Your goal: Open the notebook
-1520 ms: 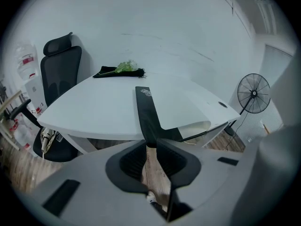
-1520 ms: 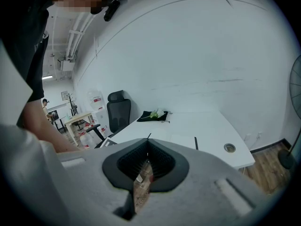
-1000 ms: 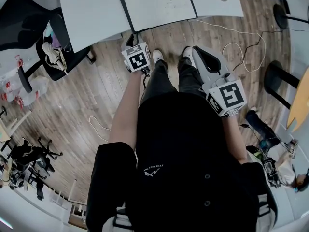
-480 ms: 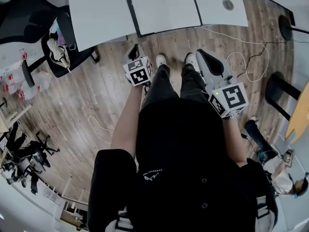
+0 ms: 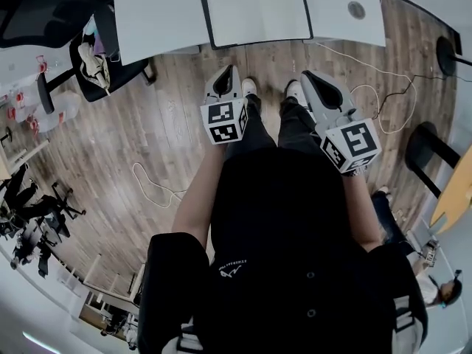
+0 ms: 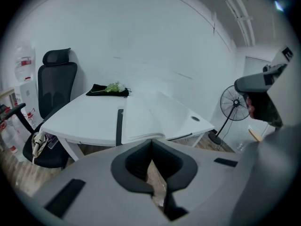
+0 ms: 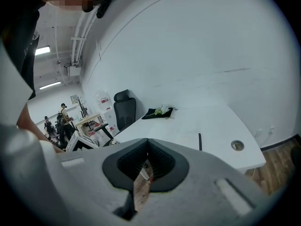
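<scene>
The person wears a black top [image 5: 295,271] with white chest print and dark buttons, dark trousers [image 5: 273,127] and white shoes [image 5: 249,87]. The left claw [image 5: 226,71] and right claw [image 5: 310,77] each have a grey moulded shell, black inner pads [image 6: 132,165], and a white cube [image 5: 225,122] printed with black square markers.

floor [image 5: 147,124]: wood planks | table [image 5: 162,17]: smooth matt white | notebook [image 5: 258,9]: probably paper

Open notebook [image 5: 258,9] on desk [image 5: 158,17]; L gripper [image 5: 223,80], R gripper [image 5: 313,83] apart from it.
</scene>
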The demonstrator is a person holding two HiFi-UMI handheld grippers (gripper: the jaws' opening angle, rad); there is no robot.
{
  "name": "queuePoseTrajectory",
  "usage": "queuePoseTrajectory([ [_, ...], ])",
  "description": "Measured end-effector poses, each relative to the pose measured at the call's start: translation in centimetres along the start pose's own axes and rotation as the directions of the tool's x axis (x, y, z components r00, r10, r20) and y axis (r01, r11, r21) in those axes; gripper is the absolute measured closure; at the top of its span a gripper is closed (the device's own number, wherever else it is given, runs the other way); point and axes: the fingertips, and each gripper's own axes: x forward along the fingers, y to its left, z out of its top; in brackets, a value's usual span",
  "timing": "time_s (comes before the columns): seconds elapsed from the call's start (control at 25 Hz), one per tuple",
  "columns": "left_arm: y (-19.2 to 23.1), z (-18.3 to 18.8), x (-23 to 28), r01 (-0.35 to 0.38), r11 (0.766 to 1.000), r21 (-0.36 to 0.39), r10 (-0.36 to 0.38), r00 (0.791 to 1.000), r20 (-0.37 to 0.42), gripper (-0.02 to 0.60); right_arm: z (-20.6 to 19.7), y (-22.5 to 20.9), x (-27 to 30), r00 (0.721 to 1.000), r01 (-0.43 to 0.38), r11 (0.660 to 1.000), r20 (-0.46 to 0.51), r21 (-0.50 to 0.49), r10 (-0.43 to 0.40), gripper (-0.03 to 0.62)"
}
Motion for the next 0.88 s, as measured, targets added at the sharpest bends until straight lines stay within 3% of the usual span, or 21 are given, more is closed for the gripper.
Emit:
queuePoseTrajectory([
  [0.36,-5.7,2.2,-2.8,0.018,0.999,-0.031,-0.015,0.995,0.102,0.575,-0.1,-1.1,-0.9,0.996,-0.09,0.995,-0.007,-0.037,0.09,0.589],
  [0.88,-9.7,4.3,-6.4,-0.052,0.996,-0.066,0.065,0.973,0.22,0.575,-1.0,-1.2,-2.3,0.979,-0.204,0.969,-0.053,-0.136,0.199,0.589],
])
